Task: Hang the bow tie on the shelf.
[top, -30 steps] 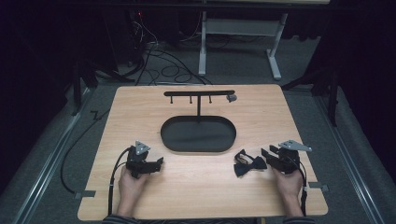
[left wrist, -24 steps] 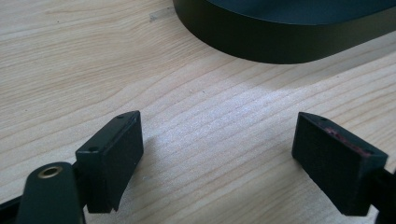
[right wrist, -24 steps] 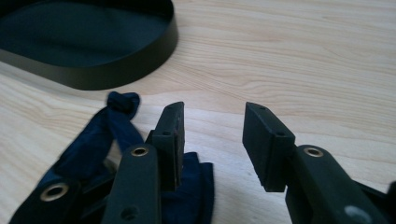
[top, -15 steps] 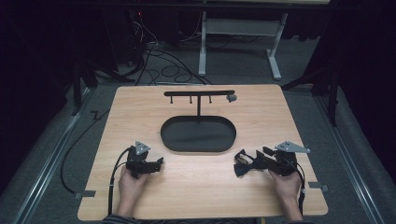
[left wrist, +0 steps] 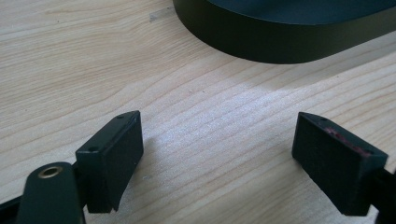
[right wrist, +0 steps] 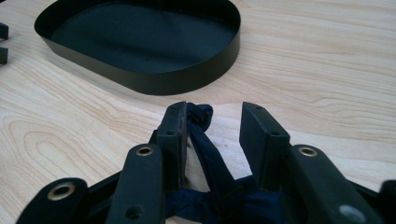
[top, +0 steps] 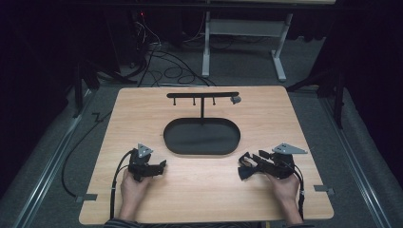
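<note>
High view first: I have the right gripper (top: 248,167) on the near-right side of the black oval tray (top: 201,151), its jaws around a dark navy bow tie (top: 246,172) lying on the table (top: 142,109), while the left gripper (top: 159,167) rests near-left of that tray. Left gripper view: my jaws stand wide apart and empty just short of the tray wall (left wrist: 280,44). Right gripper view: the bow tie (right wrist: 205,154) sits between half-closed jaws that have just been closing; it looks soft, light and floppy, so I would pinch the centre knot.
</note>
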Available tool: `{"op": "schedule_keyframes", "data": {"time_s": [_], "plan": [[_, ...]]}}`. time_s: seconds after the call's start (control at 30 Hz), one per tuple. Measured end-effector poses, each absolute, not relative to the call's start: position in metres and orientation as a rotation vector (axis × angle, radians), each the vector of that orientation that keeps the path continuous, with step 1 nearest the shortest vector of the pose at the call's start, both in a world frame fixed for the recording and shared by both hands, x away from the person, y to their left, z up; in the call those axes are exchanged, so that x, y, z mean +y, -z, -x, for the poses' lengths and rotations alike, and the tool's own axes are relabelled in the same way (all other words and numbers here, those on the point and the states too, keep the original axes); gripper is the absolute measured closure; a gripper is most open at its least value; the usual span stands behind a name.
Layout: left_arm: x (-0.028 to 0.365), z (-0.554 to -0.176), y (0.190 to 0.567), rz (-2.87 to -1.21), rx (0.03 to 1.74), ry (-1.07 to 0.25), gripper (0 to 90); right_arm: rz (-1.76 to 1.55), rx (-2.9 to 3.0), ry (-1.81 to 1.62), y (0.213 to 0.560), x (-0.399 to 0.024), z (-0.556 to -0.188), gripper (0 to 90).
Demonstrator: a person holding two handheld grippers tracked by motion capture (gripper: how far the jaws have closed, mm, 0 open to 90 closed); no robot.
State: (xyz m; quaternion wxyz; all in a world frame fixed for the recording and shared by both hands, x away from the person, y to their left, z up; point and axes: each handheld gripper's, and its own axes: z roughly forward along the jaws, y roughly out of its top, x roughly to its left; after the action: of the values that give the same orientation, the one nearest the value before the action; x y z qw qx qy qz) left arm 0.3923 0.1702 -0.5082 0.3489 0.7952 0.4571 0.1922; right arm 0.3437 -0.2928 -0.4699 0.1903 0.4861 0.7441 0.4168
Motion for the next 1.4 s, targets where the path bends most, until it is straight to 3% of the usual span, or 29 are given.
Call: {"op": "schedule_keyframes", "data": {"time_s": [0.67, 0.8, 1.03, 1.4], "plan": [[0.170, -0.392, 0.508, -2.061, 1.185, -0.498, 16.8, -1.378, 2.157, -1.161, 0.481, -0.283, -0.357, 68.3], [0.170, -0.392, 0.508, -2.061, 1.185, -0.498, 16.8, -1.392, 2.174, -1.141, 0.484, -0.283, -0.360, 72.1], [0.170, -0.392, 0.508, -2.061, 1.184, -0.498, 16.8, -1.379, 2.179, -1.119, 0.487, -0.282, -0.359, 88.2], [0.170, -0.392, 0.508, -2.065, 1.182, -0.492, 16.6, -1.341, 2.158, -1.139, 0.477, -0.287, -0.352, 90.0]]}}
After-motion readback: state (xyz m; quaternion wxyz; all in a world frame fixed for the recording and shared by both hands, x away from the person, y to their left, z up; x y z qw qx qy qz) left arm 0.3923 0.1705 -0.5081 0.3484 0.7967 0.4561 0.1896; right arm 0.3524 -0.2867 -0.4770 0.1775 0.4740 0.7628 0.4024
